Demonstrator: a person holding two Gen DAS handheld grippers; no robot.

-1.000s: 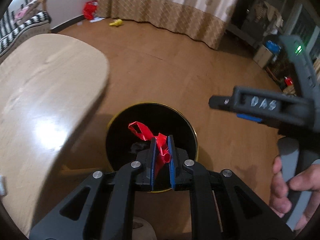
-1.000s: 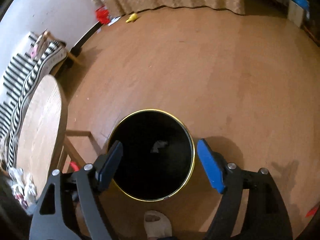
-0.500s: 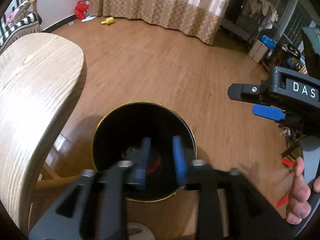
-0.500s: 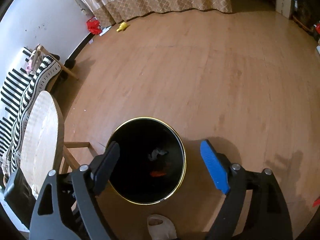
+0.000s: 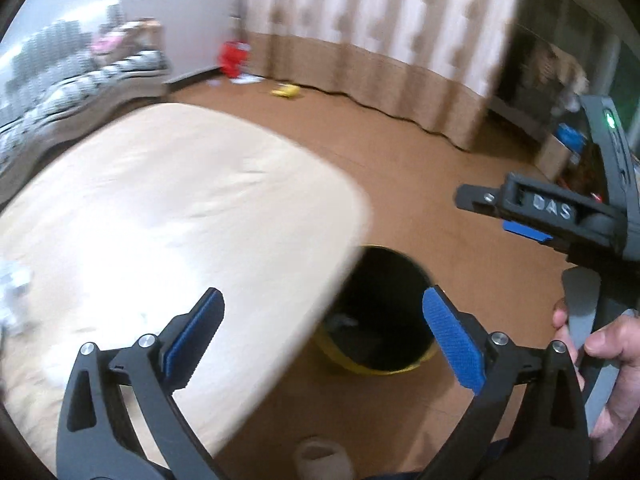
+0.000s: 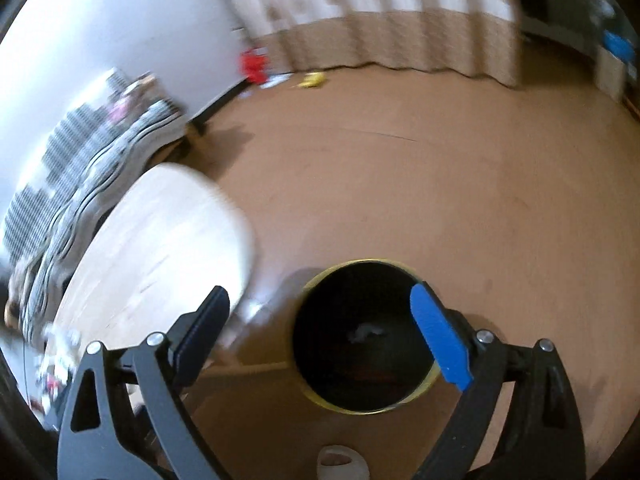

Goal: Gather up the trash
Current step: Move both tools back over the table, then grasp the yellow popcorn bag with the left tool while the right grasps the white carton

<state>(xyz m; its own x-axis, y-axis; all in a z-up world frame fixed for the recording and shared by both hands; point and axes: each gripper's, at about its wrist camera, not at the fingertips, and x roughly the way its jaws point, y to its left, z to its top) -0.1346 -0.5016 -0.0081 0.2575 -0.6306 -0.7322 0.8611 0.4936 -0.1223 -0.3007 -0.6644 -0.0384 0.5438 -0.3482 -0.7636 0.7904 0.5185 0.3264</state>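
Left gripper (image 5: 322, 330) opening wide, nothing between the jaws; right gripper (image 6: 320, 326) also spreading, empty. The round black bin with a yellow rim (image 6: 362, 336) sits at one o'clock from the left. Crumpled white trash (image 5: 12, 300) lies on the pale wooden table (image 5: 160, 208), at nine o'clock, nearer the left; its long axis is lost in blur.

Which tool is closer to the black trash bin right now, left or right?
Probably the right. The right tool, opening and empty, hangs almost over the black trash bin. The left tool, also opening and empty, sits more over the table edge beside it.
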